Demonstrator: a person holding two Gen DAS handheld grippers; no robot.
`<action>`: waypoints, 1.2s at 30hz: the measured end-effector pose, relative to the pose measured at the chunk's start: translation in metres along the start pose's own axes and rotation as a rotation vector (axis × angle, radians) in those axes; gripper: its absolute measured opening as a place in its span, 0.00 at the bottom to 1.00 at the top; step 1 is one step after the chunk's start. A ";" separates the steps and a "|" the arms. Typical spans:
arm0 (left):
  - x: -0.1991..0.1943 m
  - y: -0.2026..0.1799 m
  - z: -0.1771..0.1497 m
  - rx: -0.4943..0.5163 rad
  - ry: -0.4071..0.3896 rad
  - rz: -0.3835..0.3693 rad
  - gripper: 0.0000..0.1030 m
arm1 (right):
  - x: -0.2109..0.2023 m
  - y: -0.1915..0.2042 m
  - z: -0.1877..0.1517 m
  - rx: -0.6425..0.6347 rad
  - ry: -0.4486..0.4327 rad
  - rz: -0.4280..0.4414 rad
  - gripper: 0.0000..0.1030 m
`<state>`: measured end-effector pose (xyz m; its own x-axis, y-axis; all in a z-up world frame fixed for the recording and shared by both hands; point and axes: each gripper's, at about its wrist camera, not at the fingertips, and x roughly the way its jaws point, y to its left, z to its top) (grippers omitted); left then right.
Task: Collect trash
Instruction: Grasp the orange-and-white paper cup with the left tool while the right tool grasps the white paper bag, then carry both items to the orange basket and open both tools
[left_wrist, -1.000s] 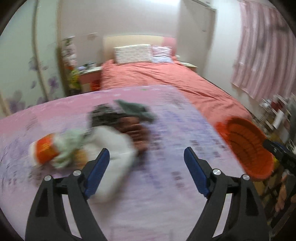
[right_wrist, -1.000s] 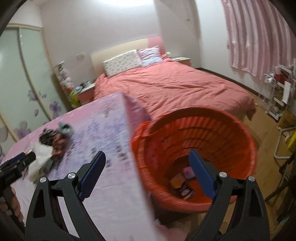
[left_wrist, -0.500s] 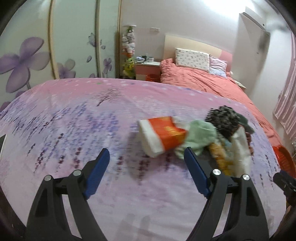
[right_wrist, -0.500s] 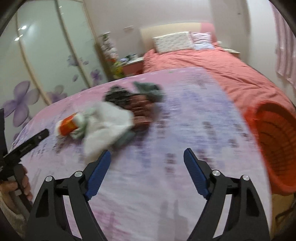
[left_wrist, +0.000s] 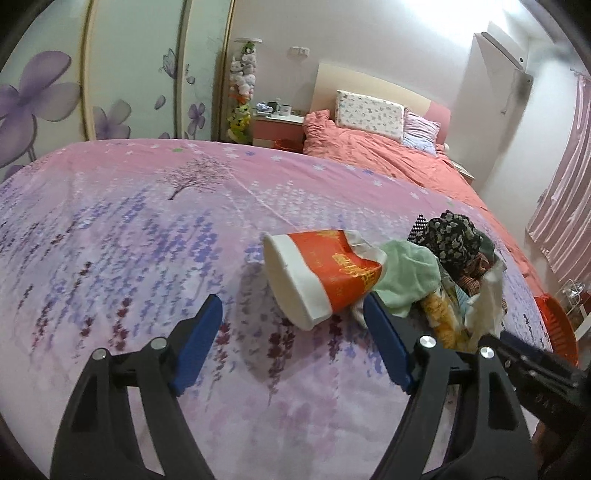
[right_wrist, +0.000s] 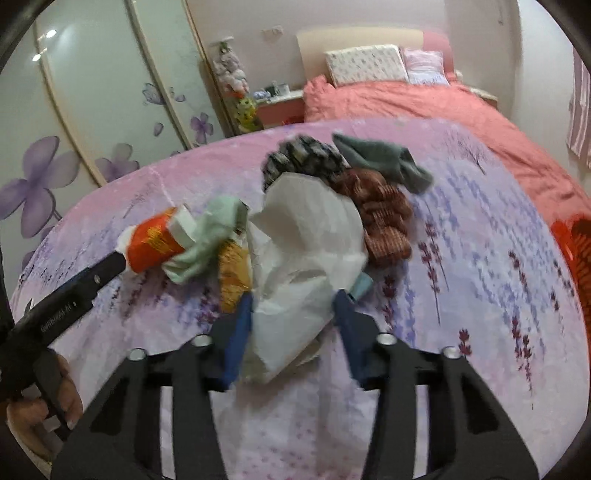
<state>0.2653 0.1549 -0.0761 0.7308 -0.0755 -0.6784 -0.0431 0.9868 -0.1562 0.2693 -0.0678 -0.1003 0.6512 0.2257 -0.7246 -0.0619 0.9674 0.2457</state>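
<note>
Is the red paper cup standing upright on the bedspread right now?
No, the red paper cup lies on its side on the bedspread, its open mouth turned toward the left gripper.

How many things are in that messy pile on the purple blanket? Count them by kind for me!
Paper cup, red and white: 1
White plastic bag: 1
Yellow snack wrapper: 1
Cloth pieces: 4 (pale green, grey-green, black patterned, reddish-brown)
Total: 7 that I can tell apart; more may be hidden underneath.
</note>
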 end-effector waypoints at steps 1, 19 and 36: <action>0.002 -0.001 0.001 0.001 0.002 -0.004 0.75 | -0.002 -0.003 -0.003 0.003 -0.004 0.004 0.30; 0.035 -0.021 0.016 -0.006 0.037 -0.106 0.42 | -0.006 -0.025 -0.005 0.071 -0.019 -0.001 0.41; 0.013 -0.018 0.020 -0.004 -0.027 -0.132 0.08 | -0.040 -0.038 -0.007 0.065 -0.080 0.000 0.24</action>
<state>0.2894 0.1387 -0.0677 0.7481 -0.2006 -0.6325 0.0516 0.9679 -0.2459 0.2406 -0.1125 -0.0852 0.7095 0.2137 -0.6715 -0.0147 0.9572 0.2891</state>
